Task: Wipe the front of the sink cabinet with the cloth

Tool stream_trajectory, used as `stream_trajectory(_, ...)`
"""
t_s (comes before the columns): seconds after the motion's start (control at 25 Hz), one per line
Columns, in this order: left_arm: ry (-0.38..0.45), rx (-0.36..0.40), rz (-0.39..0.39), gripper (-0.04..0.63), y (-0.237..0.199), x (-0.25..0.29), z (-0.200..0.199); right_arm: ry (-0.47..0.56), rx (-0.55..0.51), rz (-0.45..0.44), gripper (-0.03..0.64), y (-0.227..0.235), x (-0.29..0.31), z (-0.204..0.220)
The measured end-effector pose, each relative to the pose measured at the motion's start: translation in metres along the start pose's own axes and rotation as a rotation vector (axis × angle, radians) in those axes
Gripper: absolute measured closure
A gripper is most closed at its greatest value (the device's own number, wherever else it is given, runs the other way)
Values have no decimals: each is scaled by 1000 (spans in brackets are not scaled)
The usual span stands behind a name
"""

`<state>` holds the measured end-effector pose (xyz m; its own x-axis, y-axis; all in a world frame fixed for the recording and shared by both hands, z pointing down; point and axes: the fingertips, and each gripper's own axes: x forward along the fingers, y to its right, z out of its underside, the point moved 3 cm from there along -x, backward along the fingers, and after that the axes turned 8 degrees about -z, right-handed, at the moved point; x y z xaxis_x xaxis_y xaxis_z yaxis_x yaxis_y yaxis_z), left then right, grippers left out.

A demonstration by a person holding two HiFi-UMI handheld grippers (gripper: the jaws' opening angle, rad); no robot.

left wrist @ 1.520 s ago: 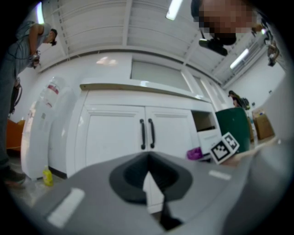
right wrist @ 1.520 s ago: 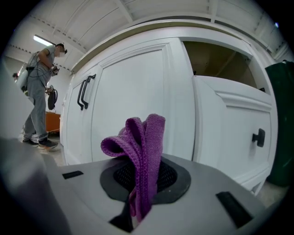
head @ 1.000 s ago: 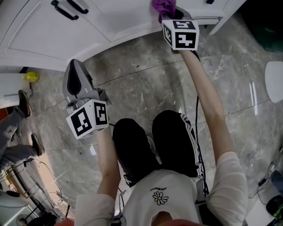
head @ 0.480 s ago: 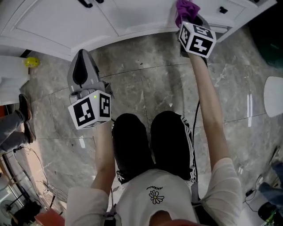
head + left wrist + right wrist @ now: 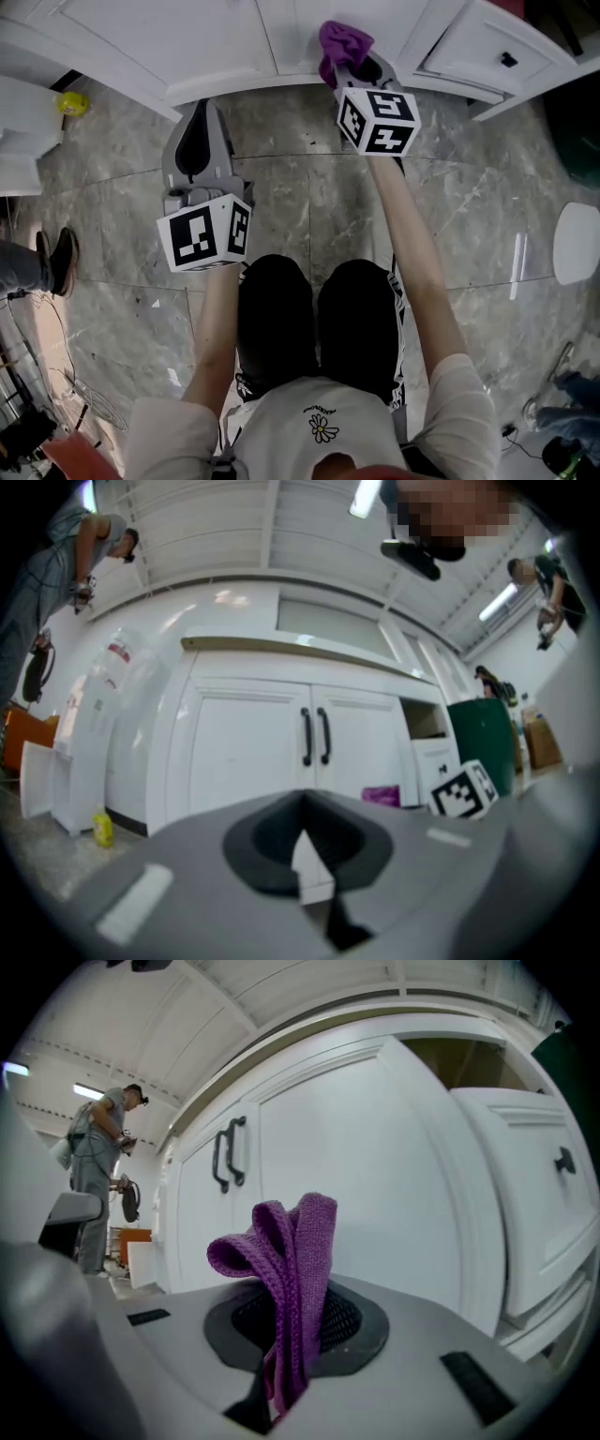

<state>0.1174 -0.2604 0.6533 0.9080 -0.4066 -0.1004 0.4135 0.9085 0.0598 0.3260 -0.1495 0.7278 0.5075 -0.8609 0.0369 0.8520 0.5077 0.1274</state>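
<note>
The white sink cabinet (image 5: 234, 42) runs along the top of the head view, and its two black door handles (image 5: 314, 735) show in the left gripper view. My right gripper (image 5: 354, 67) is shut on a purple cloth (image 5: 339, 44), which is held against the bottom of the right door (image 5: 375, 1166). In the right gripper view the cloth (image 5: 292, 1260) stands up folded from between the jaws. My left gripper (image 5: 199, 114) hovers over the floor just short of the cabinet base; its jaws are shut with nothing between them (image 5: 305, 850).
A drawer unit with a black knob (image 5: 507, 59) juts out right of the cabinet. Also in view: a yellow bottle (image 5: 73, 103) on the marble floor at the left, a white round object (image 5: 574, 242) at the right edge, another person's shoes (image 5: 56, 258), and a green bin (image 5: 483, 738).
My right gripper has slid the cloth to the left along the cabinet's lower front. My left gripper has moved closer to the cabinet base.
</note>
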Motion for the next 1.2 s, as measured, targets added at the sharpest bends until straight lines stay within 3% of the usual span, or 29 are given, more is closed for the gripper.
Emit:
stream_trajectory(0.2, -24, 16, -15, 589, -23, -6, 15, -7, -8, -118, 566, -51, 37, 24)
stream_trajectory(0.52, -36, 38, -28, 589, -46, -13, 22, -84, -88, -173, 566, -77, 70, 57)
stream_trajectory(0.84, -42, 24, -74, 589, -66, -19, 25, -92, -84, -154, 566, -71, 75, 64)
stream_trajectory(1.2, -36, 20, -16, 589, -41, -4, 26, -70, -81, -45, 566, -6, 42, 56)
